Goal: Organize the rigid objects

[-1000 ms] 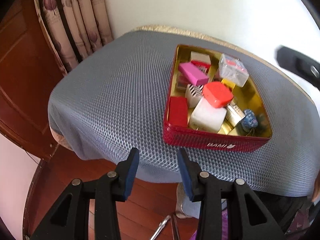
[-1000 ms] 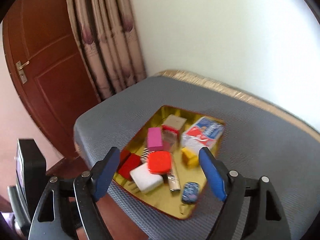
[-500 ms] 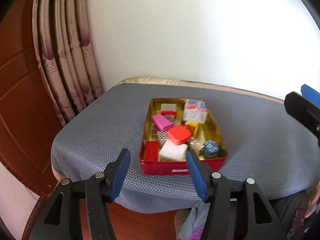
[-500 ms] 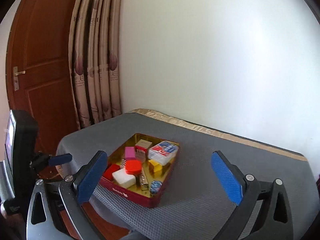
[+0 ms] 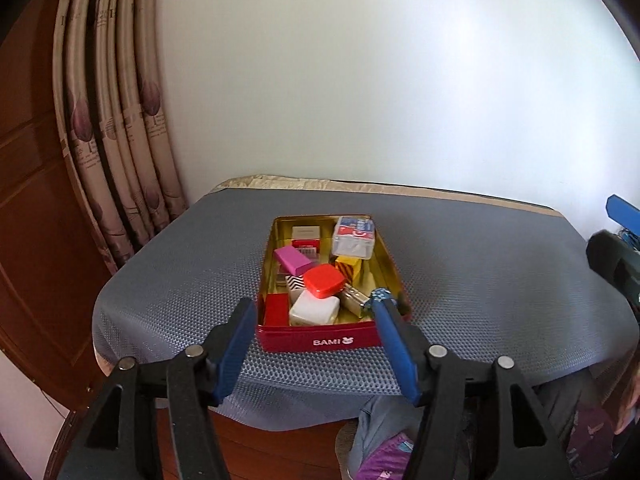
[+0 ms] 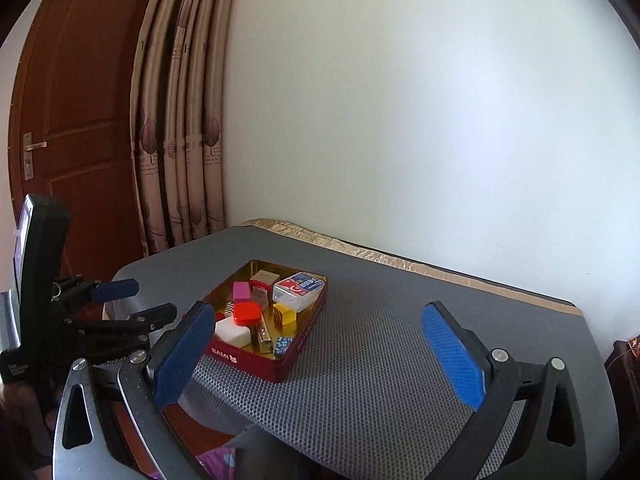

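1. Left wrist view, frame centre: red rectangular metal tin with gold inner lining point(image 5: 320, 342), standing on the grey mesh-covered table point(image 5: 180, 280). White lettering on its near wall reads "BAMI", with a small bow mark after it.
2. Same view, tin contents, heaped loosely and touching one another: pink rectangular block point(image 5: 294, 261), red rounded-square plastic case point(image 5: 324, 281), white cube-like block point(image 5: 314, 310), clear plastic box with red-and-blue printed label point(image 5: 354, 237), print too small to read, yellow cube point(image 5: 348, 261), small red flat box point(image 5: 276, 309).
3. Same view, lower frame: left gripper point(image 5: 314, 344), blue-padded tongs spread wide, holding nothing, framing the tin's near wall from off the table edge.
4. Right wrist view, centre left: the tin again, the same "BAMI" wording legible on its front wall.
5. Same view, lower frame: right gripper point(image 6: 320, 354), tongs spread very wide, empty, held back from the tin.
6. Stage, as a judgement: every item lies inside the tin, none on the mat. This fits either a jumble awaiting sorting or items already gathered in; the pictures do not settle which, so no particular move is indicated.
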Demonstrator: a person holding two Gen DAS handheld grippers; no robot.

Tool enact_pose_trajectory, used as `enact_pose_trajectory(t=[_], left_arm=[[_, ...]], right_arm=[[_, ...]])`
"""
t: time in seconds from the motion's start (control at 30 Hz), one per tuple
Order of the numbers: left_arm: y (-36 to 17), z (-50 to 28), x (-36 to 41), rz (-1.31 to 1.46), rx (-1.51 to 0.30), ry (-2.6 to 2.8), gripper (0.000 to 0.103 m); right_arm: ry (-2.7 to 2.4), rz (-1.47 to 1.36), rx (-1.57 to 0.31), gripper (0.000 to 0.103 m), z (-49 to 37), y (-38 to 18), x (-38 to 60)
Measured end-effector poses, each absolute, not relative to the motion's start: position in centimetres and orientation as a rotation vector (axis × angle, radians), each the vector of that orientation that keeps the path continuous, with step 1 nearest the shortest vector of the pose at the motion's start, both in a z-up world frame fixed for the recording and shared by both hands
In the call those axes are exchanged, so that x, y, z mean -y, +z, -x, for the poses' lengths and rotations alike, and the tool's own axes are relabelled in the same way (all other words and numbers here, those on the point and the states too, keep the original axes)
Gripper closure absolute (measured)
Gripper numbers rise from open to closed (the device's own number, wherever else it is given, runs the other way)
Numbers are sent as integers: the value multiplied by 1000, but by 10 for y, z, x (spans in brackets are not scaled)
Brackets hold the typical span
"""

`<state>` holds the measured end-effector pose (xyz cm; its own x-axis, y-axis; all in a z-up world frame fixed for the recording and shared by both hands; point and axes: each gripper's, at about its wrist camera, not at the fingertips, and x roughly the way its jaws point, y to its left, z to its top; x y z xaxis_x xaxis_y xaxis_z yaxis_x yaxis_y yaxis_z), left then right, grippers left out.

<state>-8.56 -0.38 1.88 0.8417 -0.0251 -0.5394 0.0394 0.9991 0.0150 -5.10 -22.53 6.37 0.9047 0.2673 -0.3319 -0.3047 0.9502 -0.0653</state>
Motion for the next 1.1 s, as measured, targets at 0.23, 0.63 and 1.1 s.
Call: enact_pose_trajectory(t=[0.23,0.63,1.1], left_arm=[[21,88,7,-32,-559,-40,39],[17,84,2,-28,-574,-5,37],[28,92,-7,-18,-509,49,20]], right_arm=[[313,133,-330,0,57,61,224],[331,143,-366,0,52,54,222],[345,149,-376,0,51,51,224]])
